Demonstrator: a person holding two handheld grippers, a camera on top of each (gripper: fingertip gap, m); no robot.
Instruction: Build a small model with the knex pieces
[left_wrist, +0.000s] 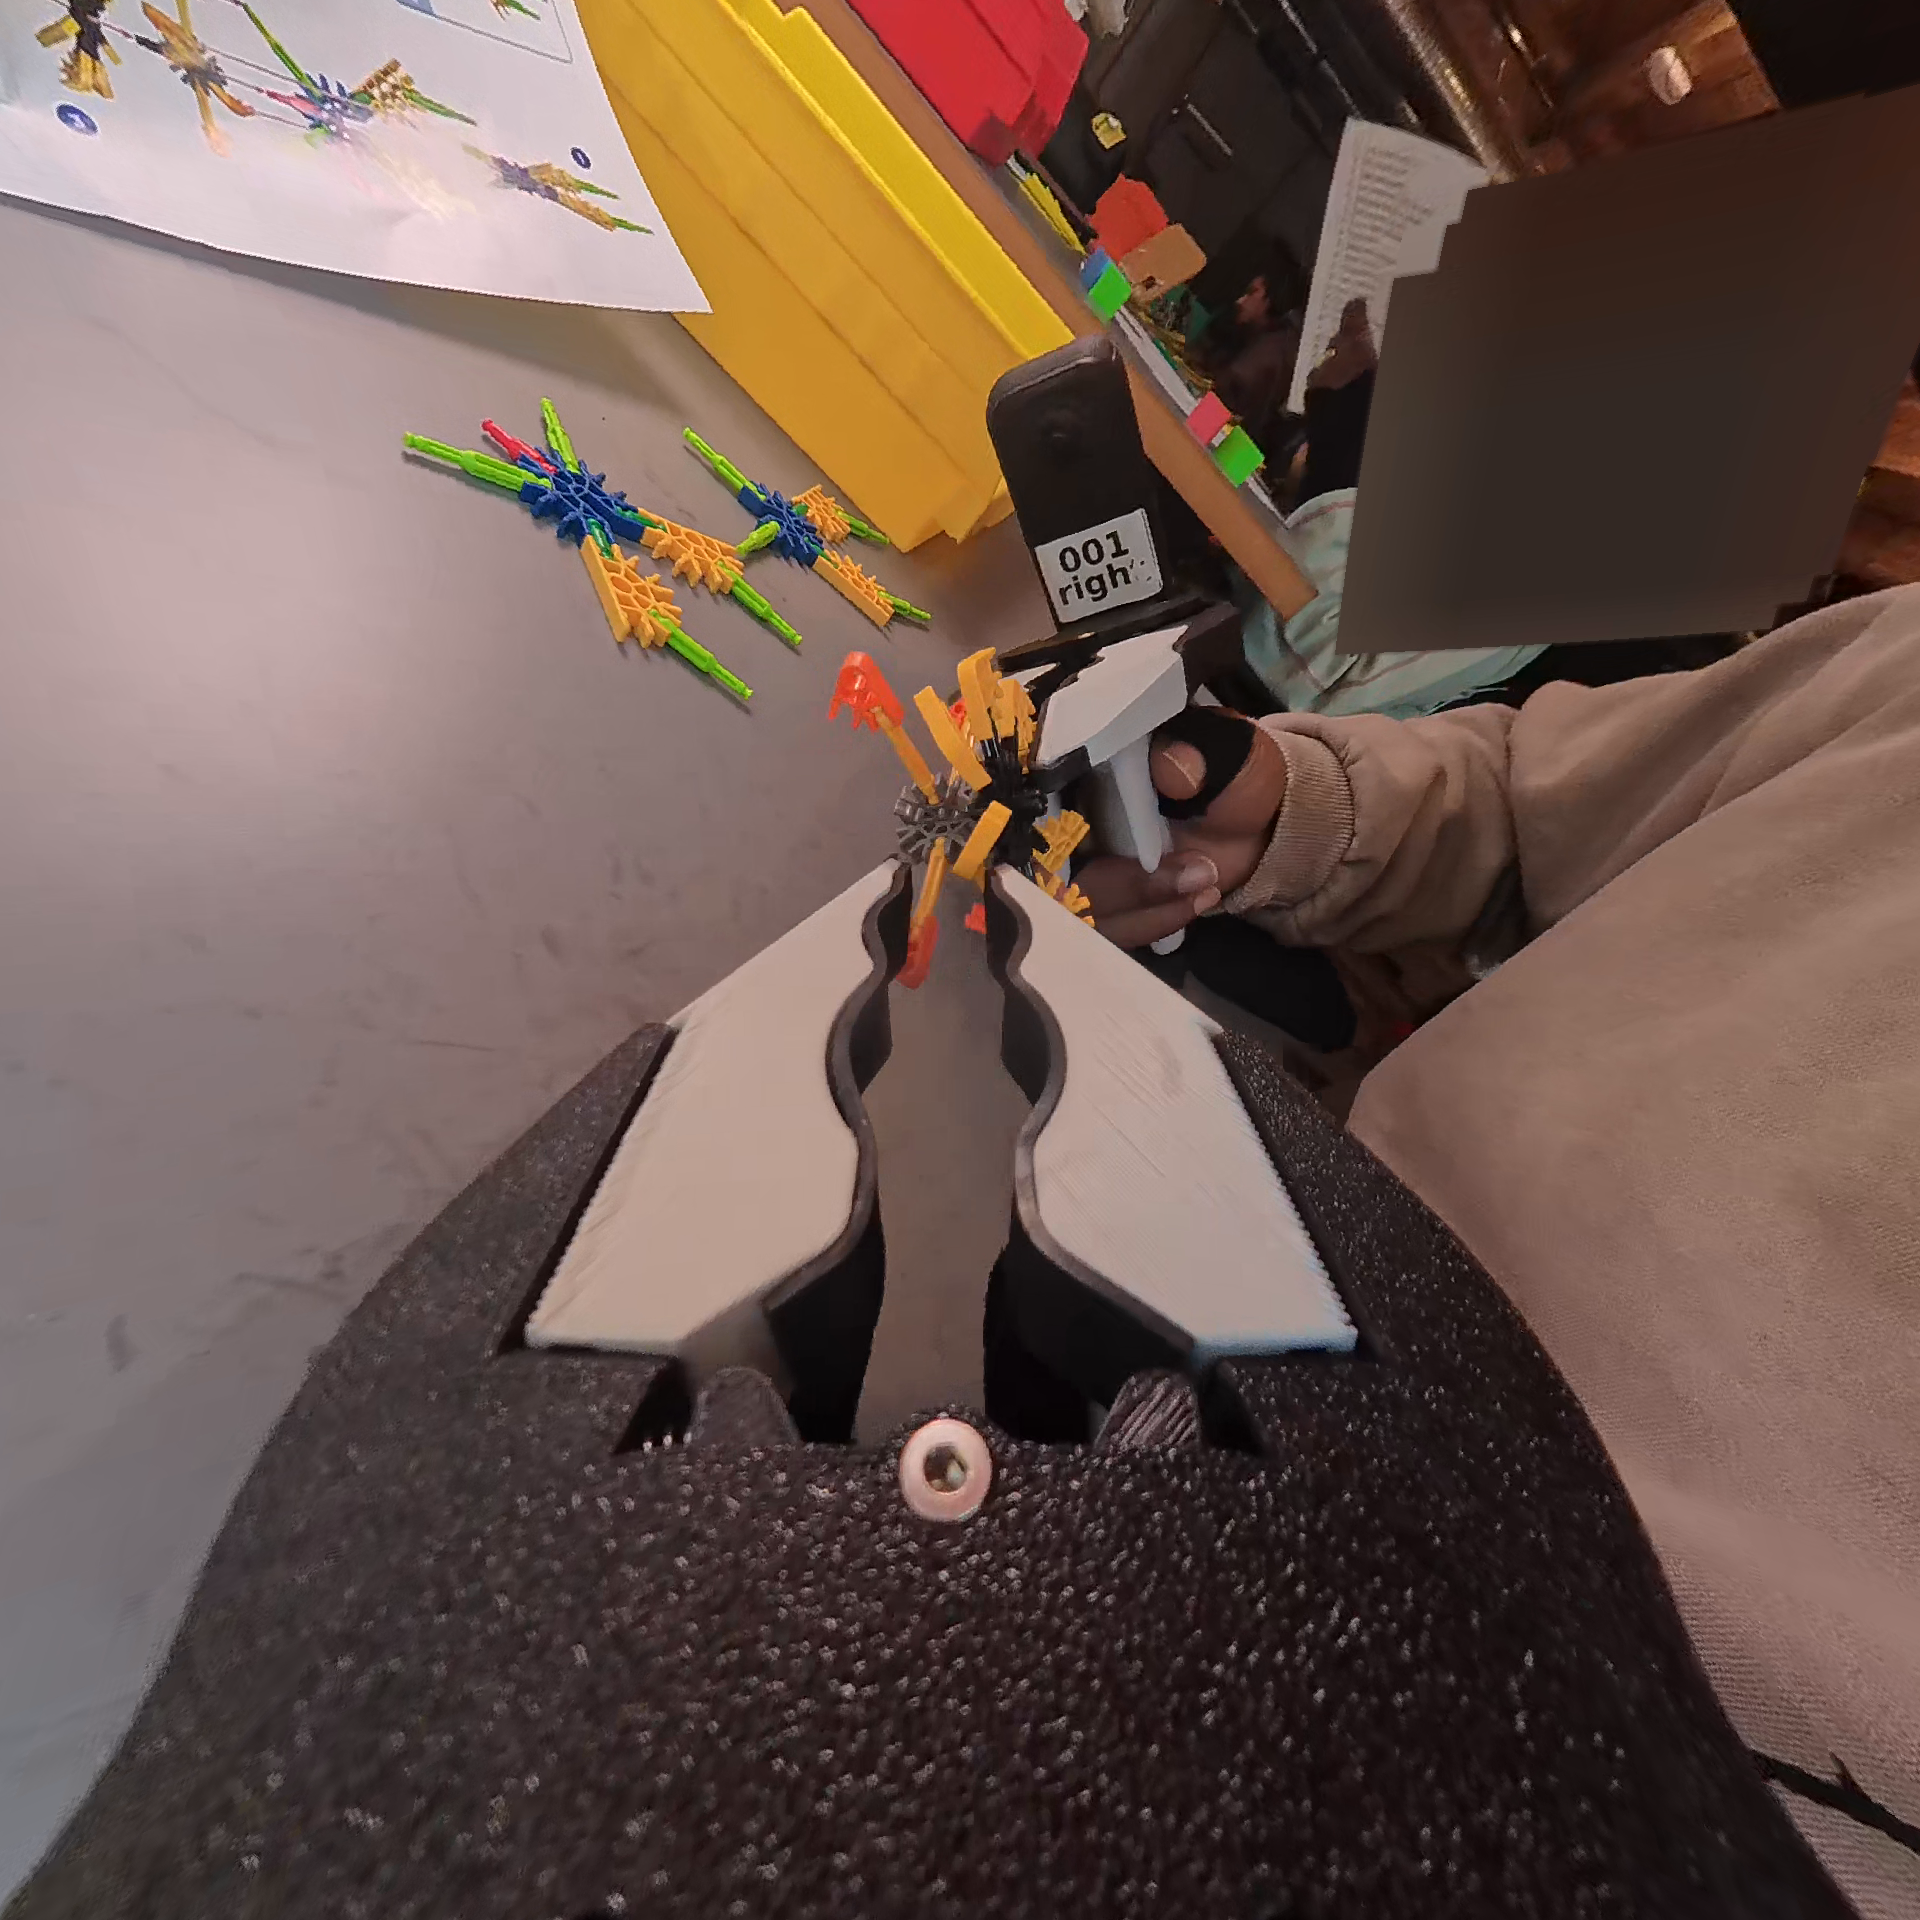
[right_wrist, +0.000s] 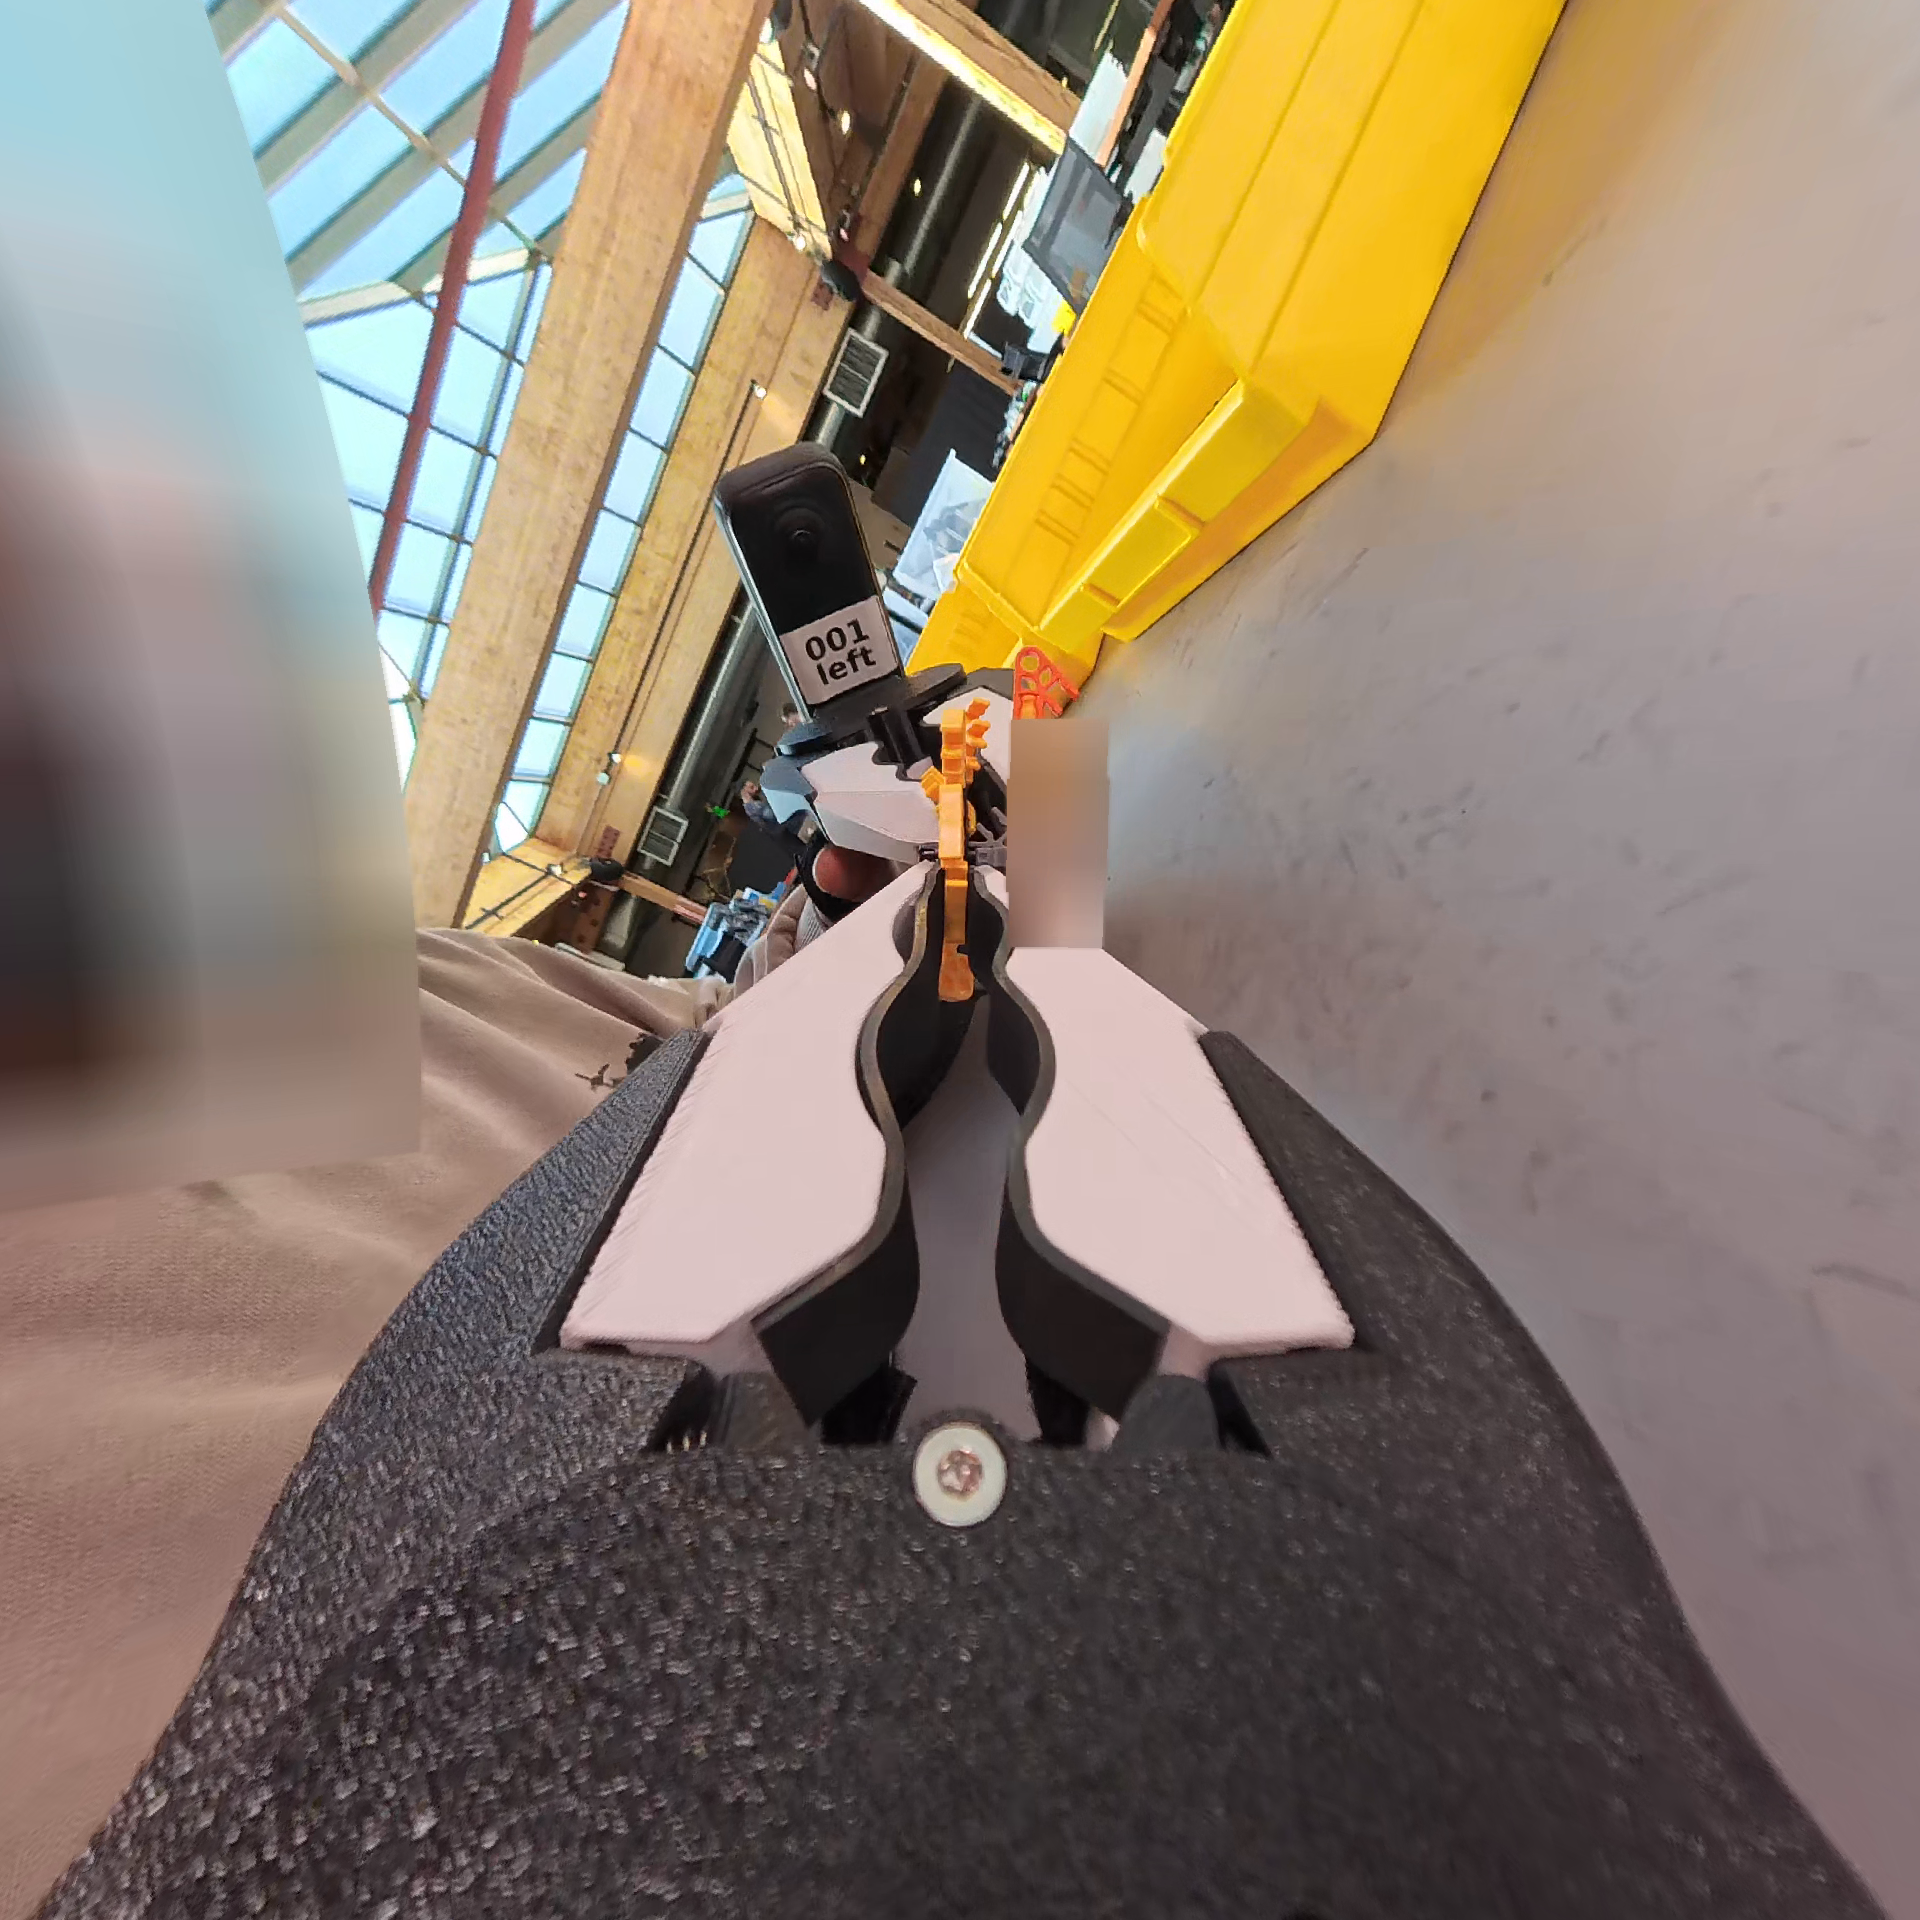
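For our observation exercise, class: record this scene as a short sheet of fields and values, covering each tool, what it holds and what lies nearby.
left tool: shut on the small toy model, gripping its lower orange rod
right tool: shut on the same model, gripping an orange piece
model: black and grey hubs, yellow and orange spokes, held between both tools above the table
grey table: bears two blue, green and yellow toy stars
instruction sheet: beyond the stars
yellow bins: beside the sheet
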